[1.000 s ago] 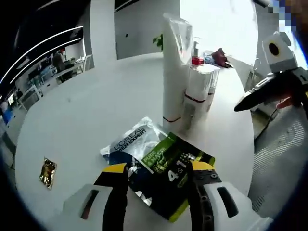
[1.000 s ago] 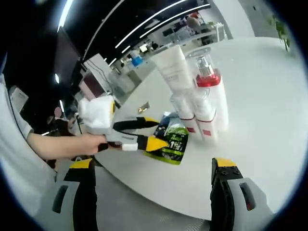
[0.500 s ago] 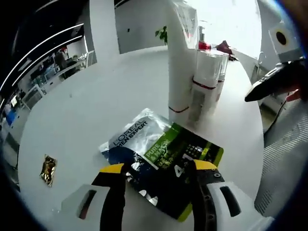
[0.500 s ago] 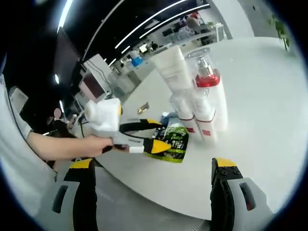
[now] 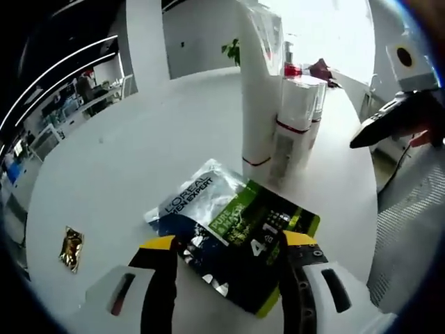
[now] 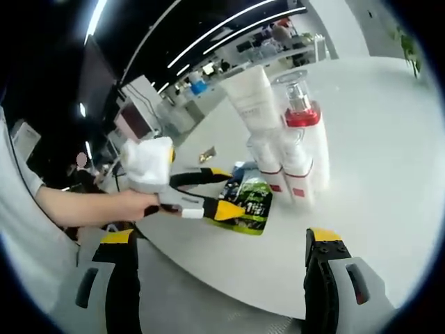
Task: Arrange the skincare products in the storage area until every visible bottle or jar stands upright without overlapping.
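A flat dark-and-green L'Oreal sachet pack [image 5: 233, 226] lies on the round white table [image 5: 132, 139]. My left gripper [image 5: 229, 245] is open, and its yellow-tipped jaws straddle the pack's near edge. Behind the pack a tall white tube [image 5: 259, 90] stands upright. Beside it stand white bottles with red bands [image 5: 295, 115] and a red-collared pump bottle [image 5: 290, 67]. In the right gripper view, the pack [image 6: 252, 207], tube [image 6: 250, 97], pump bottle [image 6: 301, 115] and two small white bottles [image 6: 268, 167] show. My right gripper [image 6: 222, 245] hangs open off the table's edge, nothing between its jaws.
A small gold sachet [image 5: 71, 247] lies alone at the table's left side. A hand holds the left gripper [image 6: 226, 191] low over the pack. The right gripper [image 5: 389, 122] hovers beyond the table's right edge. Desks and a dark office lie beyond.
The left gripper has edged forward and lower over the pack, which now sits closer between its jaws. Pack, tube and bottles have stayed put; the right gripper has barely moved.
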Demonstrator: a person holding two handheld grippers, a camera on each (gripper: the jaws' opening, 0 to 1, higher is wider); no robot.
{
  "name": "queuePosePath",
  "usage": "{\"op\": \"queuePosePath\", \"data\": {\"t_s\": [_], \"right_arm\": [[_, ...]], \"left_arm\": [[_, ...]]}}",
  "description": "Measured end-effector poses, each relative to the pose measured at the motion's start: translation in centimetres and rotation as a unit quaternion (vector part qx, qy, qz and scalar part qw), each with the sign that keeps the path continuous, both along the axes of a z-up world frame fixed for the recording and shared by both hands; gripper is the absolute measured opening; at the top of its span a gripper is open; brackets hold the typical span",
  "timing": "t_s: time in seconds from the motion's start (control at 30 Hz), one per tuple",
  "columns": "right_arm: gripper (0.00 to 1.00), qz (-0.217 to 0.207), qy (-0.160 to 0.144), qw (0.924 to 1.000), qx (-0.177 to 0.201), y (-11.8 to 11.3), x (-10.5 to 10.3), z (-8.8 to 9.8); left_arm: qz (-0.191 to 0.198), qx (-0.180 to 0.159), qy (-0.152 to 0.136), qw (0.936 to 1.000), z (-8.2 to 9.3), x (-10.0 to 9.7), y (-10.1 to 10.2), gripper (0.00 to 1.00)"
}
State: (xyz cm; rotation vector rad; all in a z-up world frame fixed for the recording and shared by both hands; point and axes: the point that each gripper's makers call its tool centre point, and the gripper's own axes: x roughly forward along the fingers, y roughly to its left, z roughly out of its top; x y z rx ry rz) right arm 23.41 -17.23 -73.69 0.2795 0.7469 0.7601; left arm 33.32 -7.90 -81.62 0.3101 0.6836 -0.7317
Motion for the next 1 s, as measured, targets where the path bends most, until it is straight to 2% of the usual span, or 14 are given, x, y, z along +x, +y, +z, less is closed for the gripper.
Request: {"op": "queuePosePath", "data": {"t_s": [0.2,0.37,0.47,0.8,1.0], "right_arm": [[1.00,0.005,-0.009,0.9999,-0.014,-0.1,0.0,-0.3],[1.00,0.001,-0.016,0.9996,-0.022,-0.3,0.2,-0.5],[1.00,0.004,-0.020,0.9993,-0.032,-0.1,0.1,-0.7],[1.00,0.008,-0.037,0.9986,-0.037,-0.1,0.2,-0.6],[1.00,0.013,-0.047,0.9978,-0.046,0.1,0.2,-0.6]], "left_arm": [[0.013,-0.006,-0.006,0.9999,2.0,-0.8,0.7,0.58],[0.035,-0.015,-0.001,0.9993,2.4,-1.4,2.5,0.63],[0.049,-0.024,-0.001,0.9985,3.3,-2.1,3.4,0.64],[0.090,-0.040,0.009,0.9951,3.5,-4.3,5.7,0.70],[0.124,-0.058,0.008,0.9905,4.4,-5.5,7.7,0.74]]}}
